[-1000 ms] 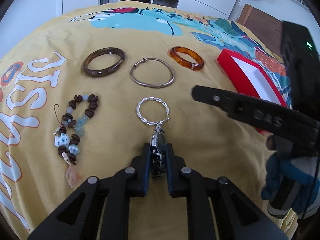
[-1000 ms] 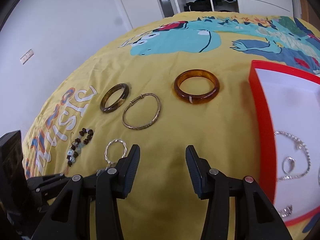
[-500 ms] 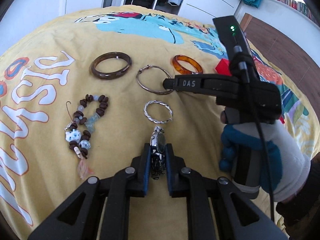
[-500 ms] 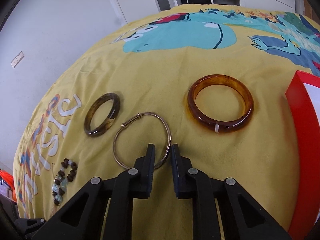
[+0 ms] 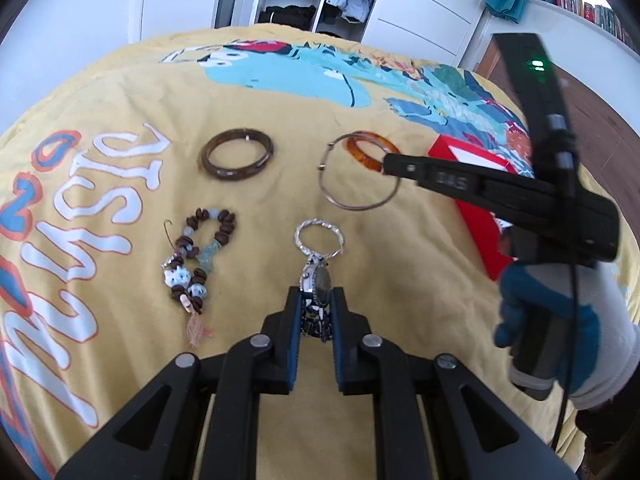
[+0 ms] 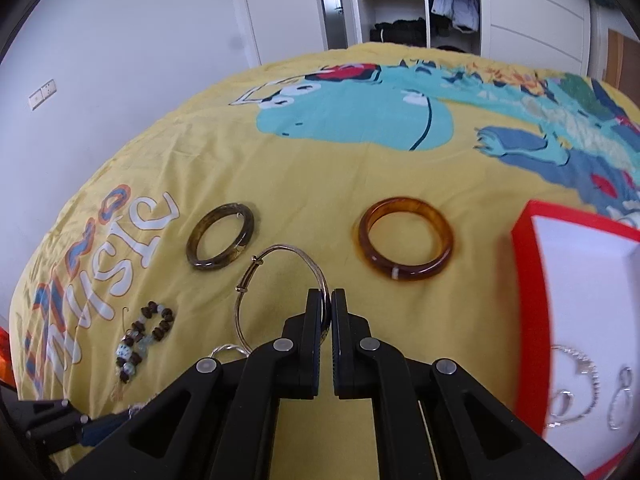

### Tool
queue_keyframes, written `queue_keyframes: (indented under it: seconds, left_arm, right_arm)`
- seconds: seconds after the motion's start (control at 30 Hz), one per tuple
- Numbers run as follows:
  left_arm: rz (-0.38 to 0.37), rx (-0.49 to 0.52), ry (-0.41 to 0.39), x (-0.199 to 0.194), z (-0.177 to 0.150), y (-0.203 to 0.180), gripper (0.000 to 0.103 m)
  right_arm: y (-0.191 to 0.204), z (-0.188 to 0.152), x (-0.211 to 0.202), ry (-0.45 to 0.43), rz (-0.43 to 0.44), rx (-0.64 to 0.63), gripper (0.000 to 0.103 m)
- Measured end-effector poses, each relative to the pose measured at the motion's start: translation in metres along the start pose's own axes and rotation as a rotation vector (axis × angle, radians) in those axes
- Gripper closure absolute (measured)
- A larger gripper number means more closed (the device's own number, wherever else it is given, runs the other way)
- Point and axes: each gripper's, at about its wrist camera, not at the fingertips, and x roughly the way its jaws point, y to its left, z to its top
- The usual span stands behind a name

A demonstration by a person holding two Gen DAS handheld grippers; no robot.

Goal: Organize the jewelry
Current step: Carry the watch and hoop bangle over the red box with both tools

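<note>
Yellow printed bedspread (image 6: pixel 304 168): turquoise cartoon figure, white lettering outlined orange. Translucent amber bangle (image 6: pixel 405 249). Dark brown mottled bangle (image 6: pixel 220 241). Red-rimmed, white-lined jewelry box (image 6: pixel 528 280).

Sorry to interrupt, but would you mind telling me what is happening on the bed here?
A person is sorting jewelry on a yellow bedspread with two handheld grippers. The right gripper is shut on the thin metal bangle, tilted up off the fabric. The left gripper is shut on a watch. The amber bangle, dark bangle and beaded bracelet lie loose; the red box holds silver pieces.
</note>
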Motion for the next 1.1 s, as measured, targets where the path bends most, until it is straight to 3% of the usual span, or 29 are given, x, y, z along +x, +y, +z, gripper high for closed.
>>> queue_keyframes:
  seconds: [0.37,0.67,0.87,1.1]
  left_arm:
    - [-0.01,0.025,-0.058,-0.044,0.014,-0.033,0.091]
    - [-0.053,0.078,-0.1,-0.057,0.042,-0.086,0.091]
    - [-0.102,0.122,-0.108,-0.034,0.074,-0.136,0.091]
    - [-0.121,0.159,-0.079,0.022,0.098,-0.185,0.091]
  right_arm:
    - [-0.024,0.01,-0.099,-0.1,-0.04,-0.007,0.098]
    - [-0.075,0.01,-0.164,-0.167,-0.094,0.031,0.098]
    - [-0.128,0.009,-0.175,-0.173,-0.151,0.068,0.098]
    - [-0.19,0.0,-0.148,-0.126,-0.198,0.113,0.098]
